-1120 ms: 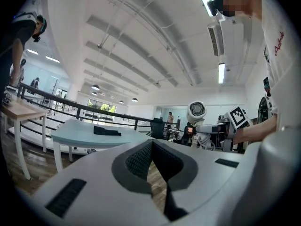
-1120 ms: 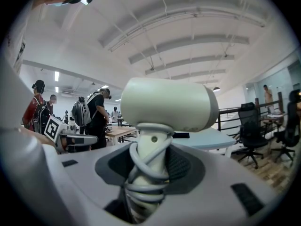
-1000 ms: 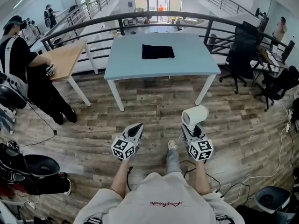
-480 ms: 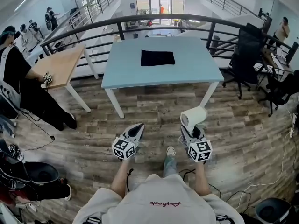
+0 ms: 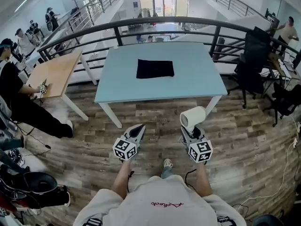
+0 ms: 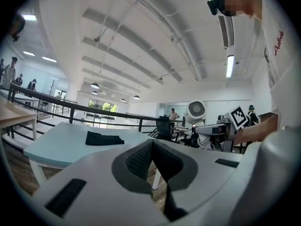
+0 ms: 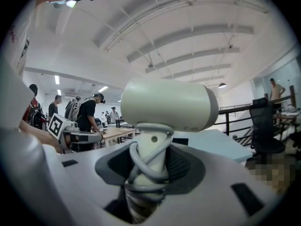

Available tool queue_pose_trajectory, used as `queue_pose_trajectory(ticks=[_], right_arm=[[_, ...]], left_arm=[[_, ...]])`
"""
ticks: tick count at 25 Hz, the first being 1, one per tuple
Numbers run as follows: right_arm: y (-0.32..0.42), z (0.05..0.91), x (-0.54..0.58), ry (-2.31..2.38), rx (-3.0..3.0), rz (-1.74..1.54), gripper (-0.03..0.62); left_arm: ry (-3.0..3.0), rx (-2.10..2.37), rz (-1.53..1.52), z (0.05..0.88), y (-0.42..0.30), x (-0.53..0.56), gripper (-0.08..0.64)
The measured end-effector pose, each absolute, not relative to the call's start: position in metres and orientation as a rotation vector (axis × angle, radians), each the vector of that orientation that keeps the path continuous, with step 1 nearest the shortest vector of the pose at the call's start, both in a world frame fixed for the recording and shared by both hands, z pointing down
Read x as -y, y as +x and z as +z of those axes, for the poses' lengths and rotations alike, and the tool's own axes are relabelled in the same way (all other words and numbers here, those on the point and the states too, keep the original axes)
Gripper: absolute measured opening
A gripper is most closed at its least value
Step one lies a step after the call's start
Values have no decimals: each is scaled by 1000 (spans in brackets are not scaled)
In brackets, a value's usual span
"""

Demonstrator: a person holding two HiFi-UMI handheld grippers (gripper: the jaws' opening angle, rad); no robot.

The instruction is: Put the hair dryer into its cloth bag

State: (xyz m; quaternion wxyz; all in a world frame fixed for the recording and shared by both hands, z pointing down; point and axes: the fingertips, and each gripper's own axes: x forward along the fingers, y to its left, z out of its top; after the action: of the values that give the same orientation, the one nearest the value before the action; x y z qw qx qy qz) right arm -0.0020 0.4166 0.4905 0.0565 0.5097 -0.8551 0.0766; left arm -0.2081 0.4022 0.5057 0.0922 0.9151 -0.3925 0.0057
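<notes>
Transport step: hold hair dryer (image 5: 193, 117) upright and steady on approach to the table (image 5: 202, 81). Right gripper (image 5: 192, 131), lower centre-right of frame, is clamped on its cord-wrapped handle (image 7: 148, 173). Left gripper (image 5: 137, 132) is closed and empty. Cloth bag (image 5: 155, 68) lies flat at upper centre, well apart from both

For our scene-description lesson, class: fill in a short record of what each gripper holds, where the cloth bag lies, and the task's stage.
Right gripper: shut on the hair dryer by its handle, cord wound round it
Left gripper: shut, empty
Cloth bag: flat on the blue table, away from both grippers
Task stage: hair dryer not yet in bag
</notes>
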Motion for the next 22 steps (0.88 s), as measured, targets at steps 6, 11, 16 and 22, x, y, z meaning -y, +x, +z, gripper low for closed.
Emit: queue_pose_trajectory(ticks=[6, 11, 16, 22], right_arm=[[33, 487, -346, 1541, 2604, 230, 189], [53, 482, -309, 1539, 2618, 224, 189], [71, 486, -277, 1535, 2622, 225, 189], [83, 491, -248, 1519, 2629, 236, 189]], left_arm=[[2725, 1167, 14, 497, -168, -329, 6], [2741, 1165, 12, 488, -144, -286, 6], [2750, 1163, 9, 487, -124, -249, 6], [2727, 1194, 1, 492, -115, -223, 6]])
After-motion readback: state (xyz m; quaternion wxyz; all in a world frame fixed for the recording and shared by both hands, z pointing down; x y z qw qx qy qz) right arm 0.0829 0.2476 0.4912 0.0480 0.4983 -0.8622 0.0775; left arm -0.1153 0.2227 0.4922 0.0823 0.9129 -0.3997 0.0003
